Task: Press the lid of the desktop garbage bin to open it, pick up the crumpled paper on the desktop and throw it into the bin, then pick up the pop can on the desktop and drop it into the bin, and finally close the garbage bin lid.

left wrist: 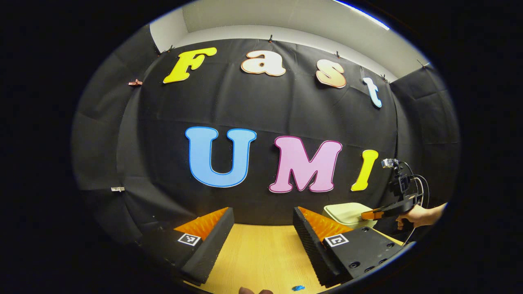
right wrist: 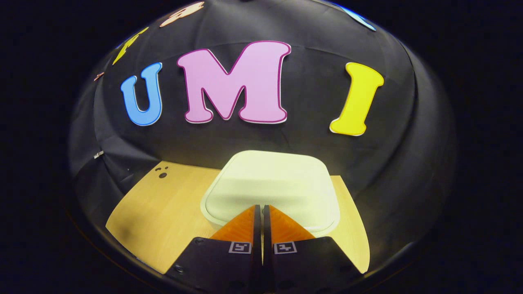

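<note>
The cream garbage bin point(right wrist: 269, 188) stands on the wooden desktop point(right wrist: 163, 212) with its lid down. My right gripper point(right wrist: 259, 209) is shut with nothing between its fingers, and its tips sit over the near edge of the lid; contact cannot be told. In the left gripper view, my left gripper point(left wrist: 263, 214) stands open above the desktop point(left wrist: 261, 253) with nothing between its fingers. That view also shows the bin point(left wrist: 347, 214) at the right, with the right gripper point(left wrist: 369, 214) over it and a hand point(left wrist: 416, 216) holding it.
Black cloth wall rises right behind the bin and along both sides of the desk. A small blue scrap point(left wrist: 298, 288) lies at the desk's near edge in the left gripper view. Small dark marks point(right wrist: 162, 172) sit on the desktop's far left.
</note>
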A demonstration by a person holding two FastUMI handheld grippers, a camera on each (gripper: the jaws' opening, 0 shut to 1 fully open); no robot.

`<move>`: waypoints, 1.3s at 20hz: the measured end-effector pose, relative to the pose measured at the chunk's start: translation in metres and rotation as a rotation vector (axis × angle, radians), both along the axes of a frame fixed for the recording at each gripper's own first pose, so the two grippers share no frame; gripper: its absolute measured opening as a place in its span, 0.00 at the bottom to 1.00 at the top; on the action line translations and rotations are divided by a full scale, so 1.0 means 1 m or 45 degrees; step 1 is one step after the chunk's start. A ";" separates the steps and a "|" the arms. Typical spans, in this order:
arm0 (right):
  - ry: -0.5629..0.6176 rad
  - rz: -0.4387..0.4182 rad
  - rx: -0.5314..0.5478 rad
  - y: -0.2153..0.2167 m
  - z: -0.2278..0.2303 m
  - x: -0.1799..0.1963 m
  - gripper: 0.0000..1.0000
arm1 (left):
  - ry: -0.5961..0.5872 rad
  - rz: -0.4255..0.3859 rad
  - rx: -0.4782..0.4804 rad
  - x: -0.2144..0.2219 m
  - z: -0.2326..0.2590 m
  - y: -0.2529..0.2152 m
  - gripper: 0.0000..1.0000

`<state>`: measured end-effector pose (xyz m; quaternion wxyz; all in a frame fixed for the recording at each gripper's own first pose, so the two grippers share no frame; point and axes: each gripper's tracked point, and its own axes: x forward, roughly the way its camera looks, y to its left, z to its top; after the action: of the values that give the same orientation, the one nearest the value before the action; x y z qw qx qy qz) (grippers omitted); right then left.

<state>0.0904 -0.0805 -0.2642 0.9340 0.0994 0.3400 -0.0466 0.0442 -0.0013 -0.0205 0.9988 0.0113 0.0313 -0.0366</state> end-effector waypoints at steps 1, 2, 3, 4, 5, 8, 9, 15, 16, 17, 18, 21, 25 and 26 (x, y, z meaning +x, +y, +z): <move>-0.002 -0.005 0.004 0.000 -0.001 0.001 0.06 | 0.002 -0.001 0.000 -0.001 -0.001 -0.001 0.95; -0.009 -0.013 0.010 0.000 0.001 0.001 0.05 | 0.004 -0.002 0.000 -0.001 -0.001 -0.001 0.95; -0.003 -0.010 0.014 0.000 -0.001 0.001 0.06 | 0.003 0.000 -0.002 -0.001 -0.002 -0.001 0.95; -0.006 0.002 0.010 0.002 -0.004 0.002 0.06 | 0.005 0.001 -0.007 -0.001 -0.002 -0.001 0.95; 0.005 0.016 0.011 0.002 -0.004 0.001 0.06 | 0.009 0.001 -0.014 -0.002 -0.004 -0.002 0.95; -0.032 -0.011 0.041 -0.001 0.007 0.004 0.05 | 0.003 0.000 -0.030 -0.003 -0.001 -0.003 0.95; -0.064 -0.020 0.033 -0.002 0.013 0.006 0.05 | 0.001 0.005 -0.025 -0.004 -0.001 -0.002 0.95; -0.303 -0.050 -0.054 -0.015 0.066 0.012 0.05 | 0.016 0.019 -0.016 -0.005 -0.004 -0.002 0.94; -0.313 -0.049 -0.057 -0.016 0.071 0.011 0.05 | 0.022 0.019 -0.017 -0.004 -0.005 -0.003 0.95; -0.319 -0.046 -0.058 -0.017 0.076 0.008 0.05 | 0.028 0.021 -0.019 -0.005 -0.007 -0.004 0.95; -0.319 -0.039 -0.053 -0.017 0.076 0.007 0.05 | 0.036 0.023 -0.020 -0.004 -0.009 -0.005 0.95; -0.323 -0.016 -0.047 -0.016 0.077 0.004 0.05 | 0.047 0.026 -0.010 -0.004 -0.012 -0.010 0.95; -0.342 0.025 -0.051 -0.012 0.083 -0.005 0.13 | 0.084 0.031 -0.002 -0.003 -0.024 -0.016 0.95; -0.345 0.041 -0.053 -0.010 0.084 -0.007 0.21 | 0.098 0.031 -0.007 -0.003 -0.028 -0.018 0.95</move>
<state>0.0831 -0.0903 -0.1797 0.9739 0.0798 0.2111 -0.0247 0.0410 -0.0194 -0.0488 0.9972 0.0069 0.0696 -0.0251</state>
